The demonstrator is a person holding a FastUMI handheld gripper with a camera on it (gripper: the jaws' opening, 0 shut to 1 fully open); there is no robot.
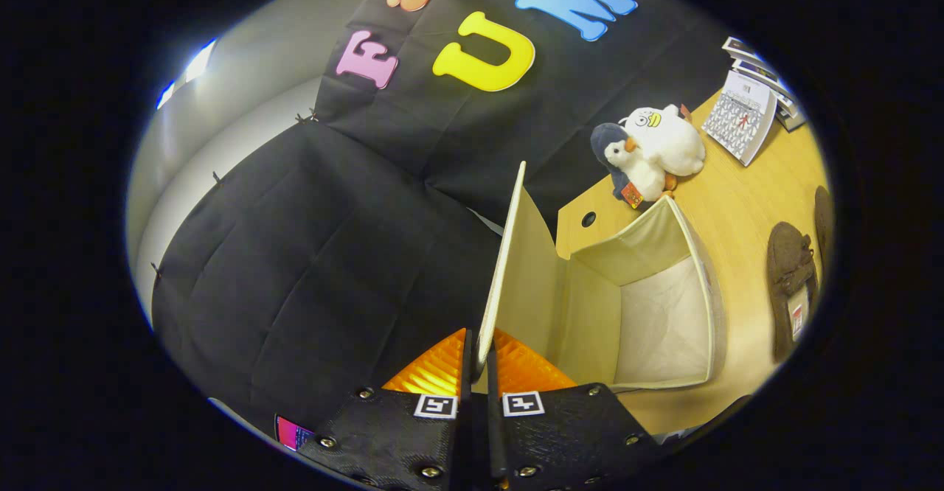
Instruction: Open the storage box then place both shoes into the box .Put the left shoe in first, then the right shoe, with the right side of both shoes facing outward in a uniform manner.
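Lid [509, 270] of the box [664, 314] stands upright, its near edge pinched between both fingers of my gripper [478, 369]. The box interior lies open just ahead to the right; a brown shoe [790, 284] waits on the table [737, 196] beyond it. I judge I should swing the lid fully back, keeping the pinch light, before letting go.

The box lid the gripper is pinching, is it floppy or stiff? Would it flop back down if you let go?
Probably stiff: the lid stands up as a flat, straight panel with both fingers pressing its edge. It looks thin, so likely light. Standing nearly upright over the open storage box, it might fall back shut if released, though I can't be sure.
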